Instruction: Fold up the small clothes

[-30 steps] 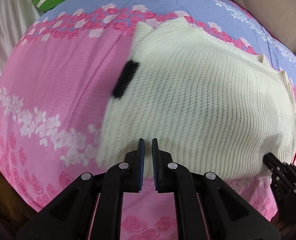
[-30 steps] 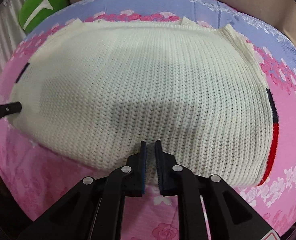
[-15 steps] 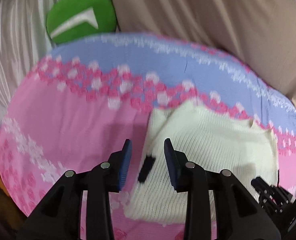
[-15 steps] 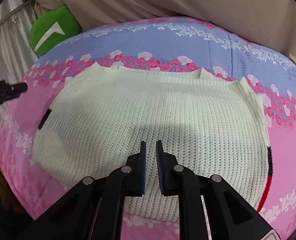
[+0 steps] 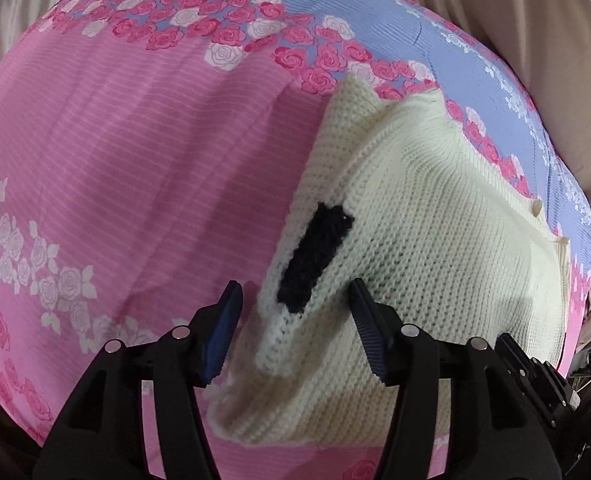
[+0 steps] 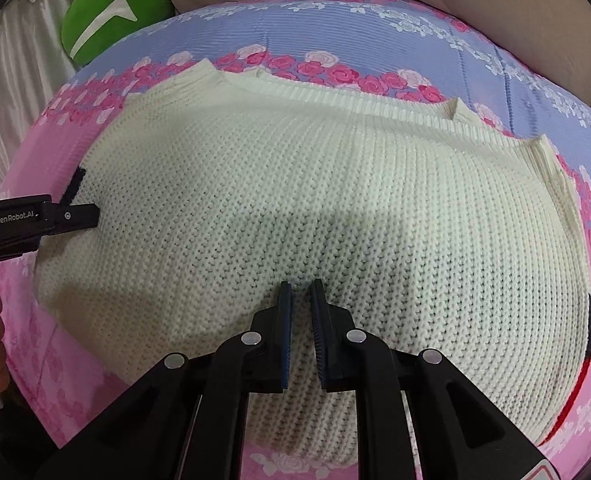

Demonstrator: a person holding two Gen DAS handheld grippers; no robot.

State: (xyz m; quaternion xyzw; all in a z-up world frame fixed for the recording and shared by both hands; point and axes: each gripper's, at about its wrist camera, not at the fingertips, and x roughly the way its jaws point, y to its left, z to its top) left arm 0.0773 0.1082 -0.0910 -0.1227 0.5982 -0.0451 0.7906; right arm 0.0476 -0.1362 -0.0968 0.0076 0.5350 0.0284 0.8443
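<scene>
So there's a cream knit sweater (image 6: 315, 208) spread flat on a bed with a pink-and-blue rose-print sheet (image 5: 135, 160). The left gripper (image 5: 295, 312) is pointing steeply down at the sweater's side edge, and its jaws are opening right now. Sitting in the gap between them is a folded-over bit of the knit with a black stripe (image 5: 315, 256) on it, plus a ribbed cuff-looking end just below that. Neither pad seems to be pressing on the fabric; the left pad is over bare sheet and the right one is just at the knit, so I'd call it released. The bulk of the sweater runs off to the right of those jaws, up toward the blue band of the sheet.

The right gripper (image 6: 299, 308) hovers over the near middle of the sweater with its jaws nearly together, just a narrow slit, nothing pinched in there. The sweater fans out ahead of and to both sides of them, ribbed hem along the far edge, a red and dark stripe down at the far right edge. Way off left of those jaws you can see the left gripper's tip at the black stripe, and a green pillow (image 6: 111, 12) past the far-left corner of the bed.
</scene>
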